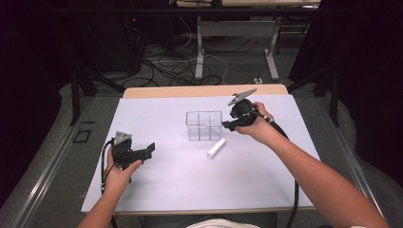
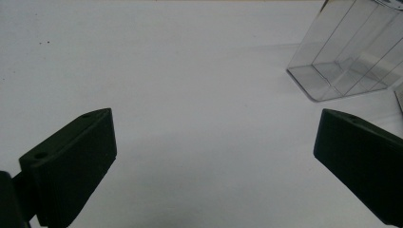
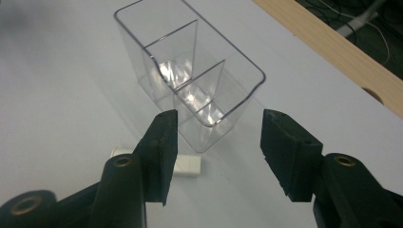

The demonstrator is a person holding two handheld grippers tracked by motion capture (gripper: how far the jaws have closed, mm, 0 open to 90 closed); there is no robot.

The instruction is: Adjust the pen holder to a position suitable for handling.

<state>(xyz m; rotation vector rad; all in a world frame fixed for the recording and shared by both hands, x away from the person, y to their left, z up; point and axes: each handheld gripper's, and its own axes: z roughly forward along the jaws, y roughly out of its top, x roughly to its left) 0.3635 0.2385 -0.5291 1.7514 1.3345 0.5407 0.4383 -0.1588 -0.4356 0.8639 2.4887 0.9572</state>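
Right gripper view: right gripper (image 3: 216, 156) jaws apart, grasping nothing — clear divided container (image 3: 190, 80) stands at twelve o'clock, just beyond the fingertips; white block (image 3: 187, 166) lies at nine o'clock, behind the left finger (image 3: 161, 152). Left gripper (image 2: 214, 166) released.

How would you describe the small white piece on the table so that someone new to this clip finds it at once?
Start at the white table sheet and find the clear divided container near its middle. Just in front of it, toward the person and slightly right, lies the small white block, flat and slanted. It is the one opaque white bar there, low and solid, unlike the tall see-through container beside it.
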